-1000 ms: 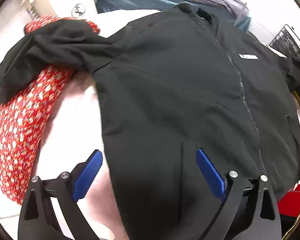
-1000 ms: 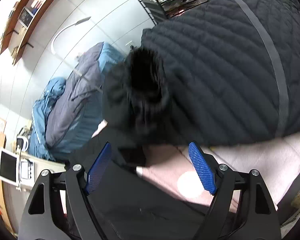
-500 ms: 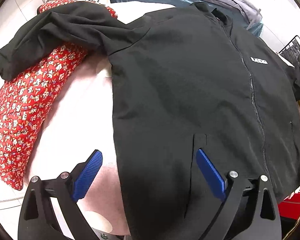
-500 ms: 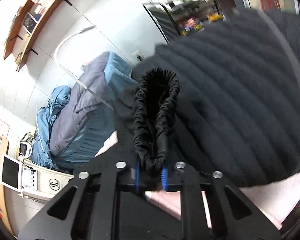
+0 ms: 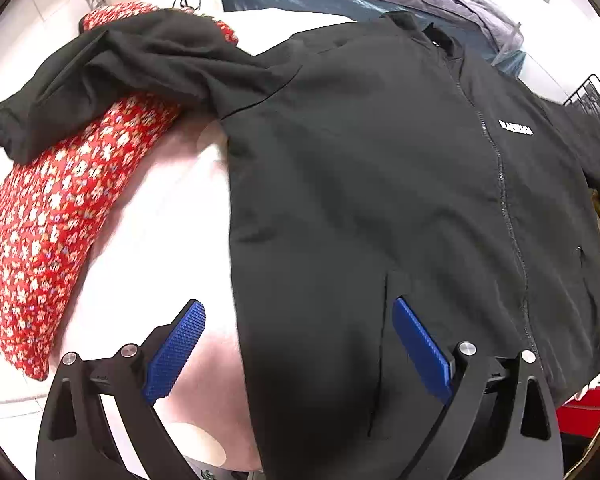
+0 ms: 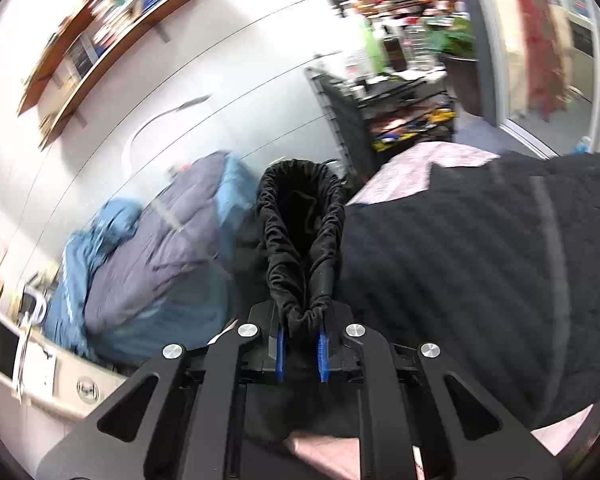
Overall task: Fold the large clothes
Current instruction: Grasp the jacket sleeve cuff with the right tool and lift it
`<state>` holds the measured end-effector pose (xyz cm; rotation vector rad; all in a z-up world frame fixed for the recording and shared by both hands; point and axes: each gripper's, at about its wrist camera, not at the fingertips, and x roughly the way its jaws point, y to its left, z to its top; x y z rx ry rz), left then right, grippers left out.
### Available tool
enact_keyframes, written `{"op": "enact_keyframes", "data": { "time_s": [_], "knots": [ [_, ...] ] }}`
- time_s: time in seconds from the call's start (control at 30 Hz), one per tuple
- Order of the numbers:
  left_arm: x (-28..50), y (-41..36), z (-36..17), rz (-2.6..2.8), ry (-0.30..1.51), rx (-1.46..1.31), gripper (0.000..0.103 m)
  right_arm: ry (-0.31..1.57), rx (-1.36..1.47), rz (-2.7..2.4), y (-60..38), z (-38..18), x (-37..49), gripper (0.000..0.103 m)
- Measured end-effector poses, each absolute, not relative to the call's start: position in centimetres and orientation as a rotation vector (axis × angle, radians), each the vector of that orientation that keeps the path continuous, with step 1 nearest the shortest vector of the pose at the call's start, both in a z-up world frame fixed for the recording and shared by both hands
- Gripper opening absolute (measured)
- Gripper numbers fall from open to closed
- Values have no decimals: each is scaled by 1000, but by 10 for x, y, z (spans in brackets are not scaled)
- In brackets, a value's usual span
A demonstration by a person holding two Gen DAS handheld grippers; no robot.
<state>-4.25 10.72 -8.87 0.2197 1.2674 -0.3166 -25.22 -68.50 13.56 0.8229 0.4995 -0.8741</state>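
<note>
Here the black zip jacket (image 5: 380, 200) lies front-up on the pale pink bed cover (image 5: 159, 240), one sleeve draped at ten o'clock over a red floral cushion (image 5: 39, 220). The right gripper (image 6: 302, 350) has just clenched on the jacket's gathered cuff (image 6: 300, 240); the left gripper (image 5: 300, 344) hovers released over the hem. A black quilted coat (image 6: 480, 280) lies at three o'clock.

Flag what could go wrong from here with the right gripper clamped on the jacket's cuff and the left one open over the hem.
1. The right gripper pinches only the gathered edge of the elastic cuff; pulling the sleeve across might slip it free.
2. The other sleeve is draped over the red floral cushion and may drag it during folding.
3. The left gripper hangs open above the black jacket, holding nothing, so the body could shift.
</note>
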Motion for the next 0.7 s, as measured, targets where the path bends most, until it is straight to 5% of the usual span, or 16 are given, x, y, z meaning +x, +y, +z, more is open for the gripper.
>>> {"op": "enact_keyframes", "data": {
  "time_s": [0.33, 0.7],
  "knots": [
    [-47, 121, -83, -292, 1250, 184, 93, 656, 562, -499, -571, 136, -95, 12],
    [-47, 147, -79, -220, 1260, 99, 93, 920, 438, -71, -379, 51, 58, 12]
  ]
}}
